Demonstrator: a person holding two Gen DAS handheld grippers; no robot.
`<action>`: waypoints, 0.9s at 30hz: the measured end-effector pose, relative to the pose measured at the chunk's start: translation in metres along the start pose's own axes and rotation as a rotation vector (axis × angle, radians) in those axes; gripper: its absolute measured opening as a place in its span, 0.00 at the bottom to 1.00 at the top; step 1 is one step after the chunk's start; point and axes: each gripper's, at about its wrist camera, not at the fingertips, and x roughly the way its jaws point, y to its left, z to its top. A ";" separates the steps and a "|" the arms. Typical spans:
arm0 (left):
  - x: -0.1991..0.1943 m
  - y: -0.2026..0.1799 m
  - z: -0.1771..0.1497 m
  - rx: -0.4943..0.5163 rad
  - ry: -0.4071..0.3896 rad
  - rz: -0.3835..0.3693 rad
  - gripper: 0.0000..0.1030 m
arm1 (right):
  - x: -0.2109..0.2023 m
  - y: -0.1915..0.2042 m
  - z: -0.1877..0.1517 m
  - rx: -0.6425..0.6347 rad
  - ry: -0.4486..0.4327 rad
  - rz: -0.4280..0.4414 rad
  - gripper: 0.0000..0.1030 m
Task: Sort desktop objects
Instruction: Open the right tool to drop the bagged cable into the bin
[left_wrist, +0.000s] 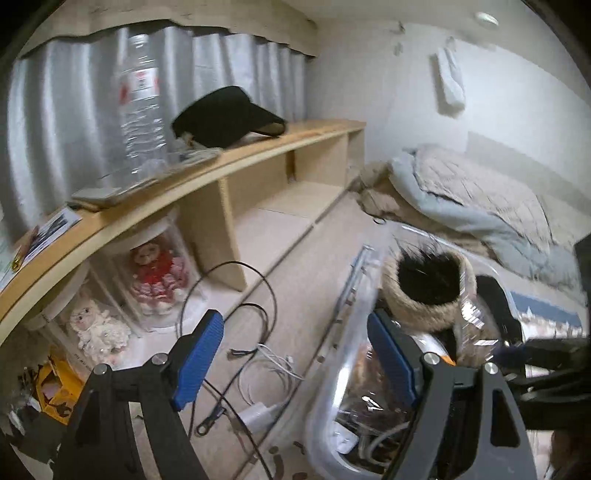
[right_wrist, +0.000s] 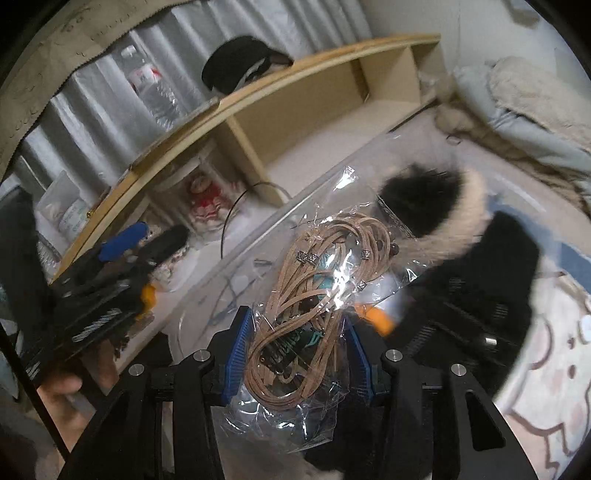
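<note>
Above the clear bin (left_wrist: 332, 373), right gripper (right_wrist: 297, 354) jaws clamp a bagged cord (right_wrist: 314, 295); left gripper (left_wrist: 295, 363) jaws stand apart, empty.

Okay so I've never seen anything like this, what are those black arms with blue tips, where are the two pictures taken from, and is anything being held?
There is no robot here. A person holds a hand-operated clamp in each hand, and each clamp carries a wide-angle camera looking forward along its two blue-padded fingers. That is why both pictures look bent.

The left camera shows the left gripper open and empty, above a desk with loose cables and a clear plastic bin. A furry black and tan item sits in the bin.

The right camera shows the right gripper shut on a clear bag of tan cord, held above the bin. On the shelf behind stand a water bottle and a black visor cap.
</note>
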 end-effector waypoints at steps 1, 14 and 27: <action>-0.001 0.008 0.001 -0.025 -0.005 0.001 0.78 | 0.008 0.004 0.002 0.001 0.012 -0.001 0.48; 0.003 0.028 -0.006 -0.062 0.021 -0.016 0.78 | 0.020 0.010 0.001 0.045 -0.050 -0.080 0.91; -0.001 0.008 -0.008 0.017 0.018 0.002 0.78 | 0.001 -0.011 -0.006 0.104 -0.093 -0.124 0.10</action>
